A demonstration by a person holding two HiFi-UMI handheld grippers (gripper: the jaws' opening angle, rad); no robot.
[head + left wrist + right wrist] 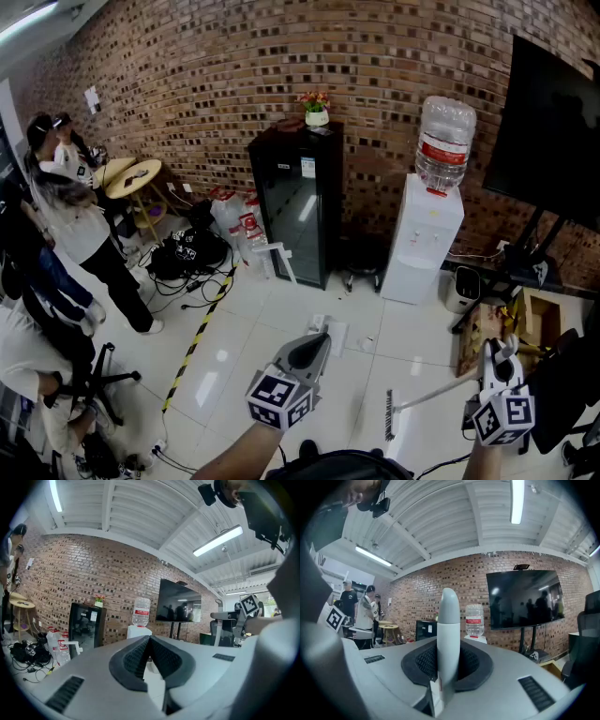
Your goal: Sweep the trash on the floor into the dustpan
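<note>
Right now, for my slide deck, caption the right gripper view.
Right gripper shut on a grey broom handle, facing a brick wall, water dispenser and dark TV.

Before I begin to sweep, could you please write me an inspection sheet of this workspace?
Surface: white tiled floor, glossy.
Job's things: broom at right; paper trash ahead of it; dustpan: nothing seen.
Clutter: cardboard box at right.
Grippers: left tongs shut, empty; right tongs shut on the broom's handle.
Cables: black tangle near the wall.
Surroundings: brick wall, black fridge, water dispenser, TV screen, people at left.
</note>
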